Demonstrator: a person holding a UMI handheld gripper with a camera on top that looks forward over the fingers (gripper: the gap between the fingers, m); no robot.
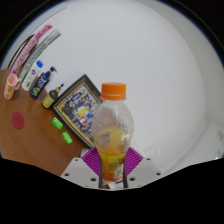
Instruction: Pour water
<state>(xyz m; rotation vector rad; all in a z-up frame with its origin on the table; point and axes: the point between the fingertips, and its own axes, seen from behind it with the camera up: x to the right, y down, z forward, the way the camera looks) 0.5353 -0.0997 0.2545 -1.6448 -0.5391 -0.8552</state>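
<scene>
A clear plastic bottle [113,130] with an orange cap [115,90] and yellow-orange liquid stands upright between my fingers. Its lower body fills the gap, and both purple pads [92,160] press against its sides. My gripper [112,168] is shut on the bottle. The bottle's base is hidden behind the fingers. The bottle appears lifted, with the wooden table [40,145] below and behind it.
A framed picture [78,108] lies on the table just behind the bottle. A small green object [62,129] sits next to it. Several bottles and tubes [38,78] stand at the table's far left by the white wall.
</scene>
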